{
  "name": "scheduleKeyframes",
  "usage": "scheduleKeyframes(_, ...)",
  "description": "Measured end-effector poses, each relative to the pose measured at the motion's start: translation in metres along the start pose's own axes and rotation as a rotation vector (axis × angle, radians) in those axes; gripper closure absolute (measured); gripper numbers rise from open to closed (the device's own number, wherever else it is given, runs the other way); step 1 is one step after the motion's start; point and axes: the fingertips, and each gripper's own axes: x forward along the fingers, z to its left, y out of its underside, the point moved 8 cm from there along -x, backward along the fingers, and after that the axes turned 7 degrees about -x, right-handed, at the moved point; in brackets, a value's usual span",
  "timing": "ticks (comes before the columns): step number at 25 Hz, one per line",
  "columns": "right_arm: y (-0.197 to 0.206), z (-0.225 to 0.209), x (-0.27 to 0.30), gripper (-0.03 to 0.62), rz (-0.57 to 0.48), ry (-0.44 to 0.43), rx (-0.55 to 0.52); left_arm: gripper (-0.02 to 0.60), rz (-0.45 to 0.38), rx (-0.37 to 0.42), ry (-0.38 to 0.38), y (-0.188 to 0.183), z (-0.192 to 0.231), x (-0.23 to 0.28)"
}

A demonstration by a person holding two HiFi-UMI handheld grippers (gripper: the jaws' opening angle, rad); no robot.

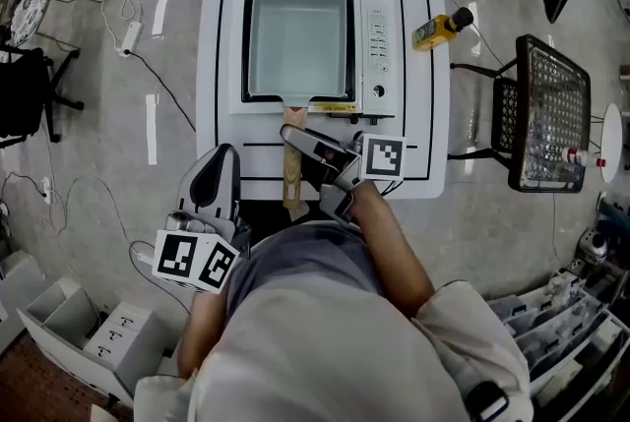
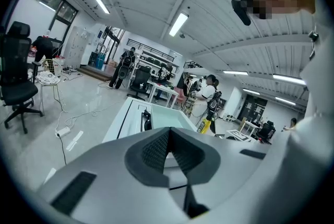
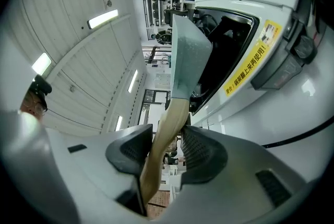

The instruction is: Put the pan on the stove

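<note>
Right gripper [image 3: 166, 138]: clamped on the pale wooden handle [image 3: 175, 113], dark ribbed pads pressing it from both sides toward its free end, low in the centre of the right gripper view. Beyond the pads, up the frame: that handle running into the shallow rectangular grey-green metal pan [image 1: 298, 41]. In the head view, upper centre: lying inside the black frame of the white tabletop gas stove [image 1: 377, 46], handle sticking down-frame over the stove's front edge. Apparently set over the burner or very nearly; cannot tell whether resting with full weight. Probably thin sheet metal, so fairly light and rigid, yet nose-heavy when gripped this far back along the handle, and likely to droop or twist unless squeezed firmly. Wood less slippery than bare metal, hence the sensible place to take hold, better still a little nearer the pan. Not fragile, though liable to clatter on the grate. Left gripper [image 2: 168, 139]: closed on nothing, at lower left of the head view, off the white table with black lines [image 1: 221, 36].
</note>
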Motion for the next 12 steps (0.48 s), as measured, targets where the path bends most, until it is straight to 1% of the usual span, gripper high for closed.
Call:
scheduleKeyframes(2,0.000,-0.001,-0.002,0.430,-0.002,0.008,0.000,0.582,-0.003,0.001,0.000,0.000,-0.002,-0.001)
scheduleKeyframes(6,-0.001,-0.006,-0.007,0.370,0.003,0.031,0.015,0.581,-0.018,0.005,-0.010,-0.001,-0.006,-0.002)
scheduleKeyframes(9,0.001,-0.004,-0.016,0.355,0.004,0.051,0.021,0.582,-0.036,0.012,-0.033,-0.003,-0.007,-0.004)
scheduleKeyframes(12,0.000,0.007,-0.023,0.353,0.023,0.092,-0.038,0.581,-0.053,0.011,-0.037,-0.009,-0.009,-0.005)
